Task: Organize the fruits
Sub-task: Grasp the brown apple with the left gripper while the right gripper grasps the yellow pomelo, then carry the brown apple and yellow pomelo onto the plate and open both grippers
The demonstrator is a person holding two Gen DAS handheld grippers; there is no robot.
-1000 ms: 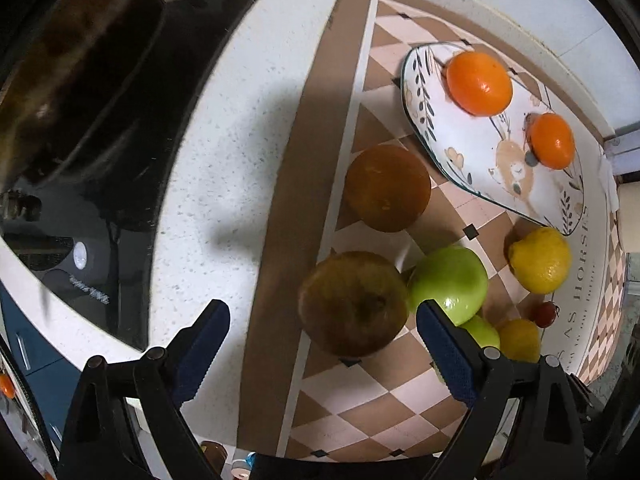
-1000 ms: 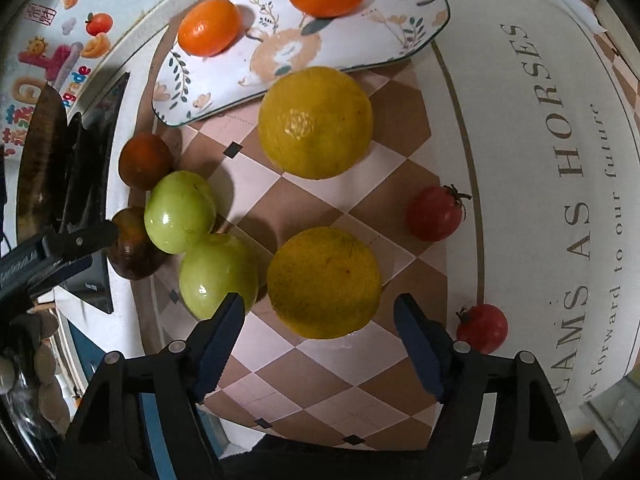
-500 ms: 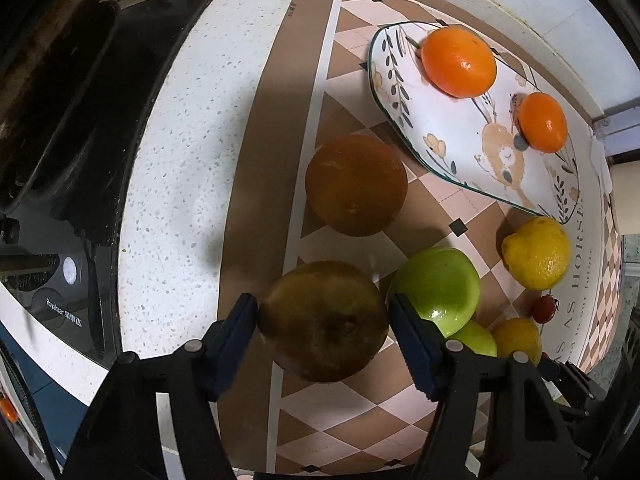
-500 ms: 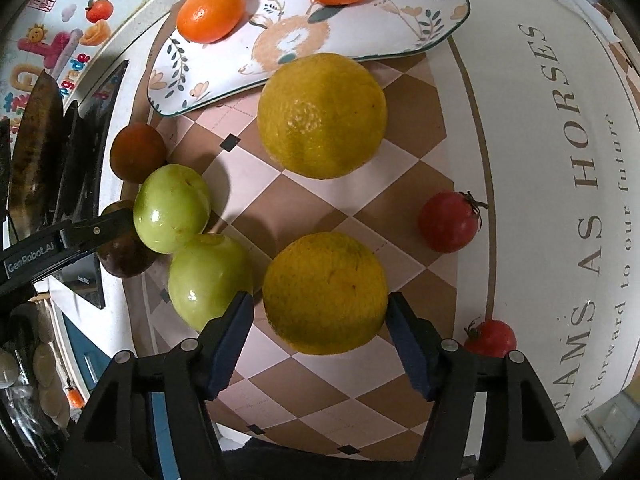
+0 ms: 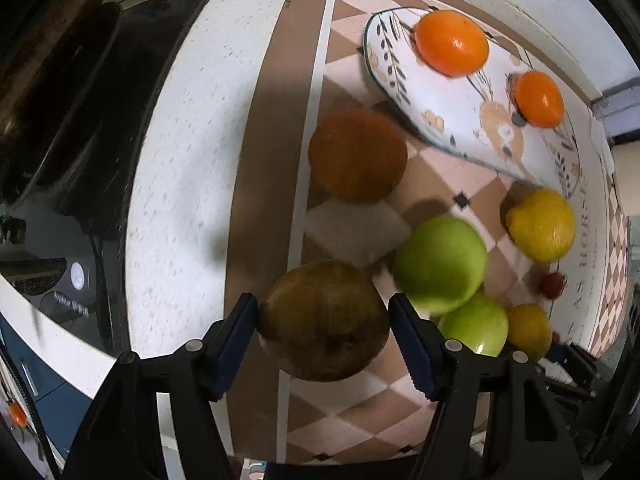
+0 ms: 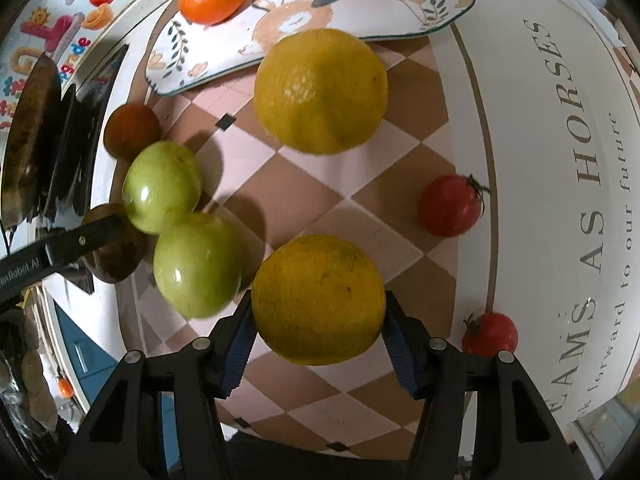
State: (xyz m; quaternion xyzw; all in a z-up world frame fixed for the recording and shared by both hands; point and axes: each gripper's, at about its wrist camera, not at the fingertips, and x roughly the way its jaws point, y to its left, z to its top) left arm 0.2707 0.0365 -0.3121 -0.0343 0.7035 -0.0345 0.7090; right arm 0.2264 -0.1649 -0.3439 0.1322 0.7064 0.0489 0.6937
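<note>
My left gripper (image 5: pixel 324 332) is shut on a brown pear-like fruit (image 5: pixel 324 322) at the mat's left edge. My right gripper (image 6: pixel 318 328) is shut on a yellow citrus (image 6: pixel 318 300). A second yellow citrus (image 6: pixel 320 90) lies beyond it, below the white patterned plate (image 6: pixel 280 24). The plate (image 5: pixel 472 120) holds two oranges (image 5: pixel 452 42) (image 5: pixel 538 98). Two green apples (image 6: pixel 162 186) (image 6: pixel 198 264) lie left of my right gripper. A second brown fruit (image 5: pixel 358 154) sits beyond the left gripper. Two red tomatoes (image 6: pixel 450 205) (image 6: pixel 490 334) lie to the right.
The fruits lie on a checkered brown and pink mat (image 6: pixel 360 184) on a white speckled counter (image 5: pixel 192 140). A black cooktop (image 5: pixel 60 160) with a dark pan is at the left. The mat's white border carries printed words (image 6: pixel 592 200).
Both grippers have closed from open onto their fruits: the left onto the brown fruit, the right onto the near yellow citrus. Both moved forward slightly.
</note>
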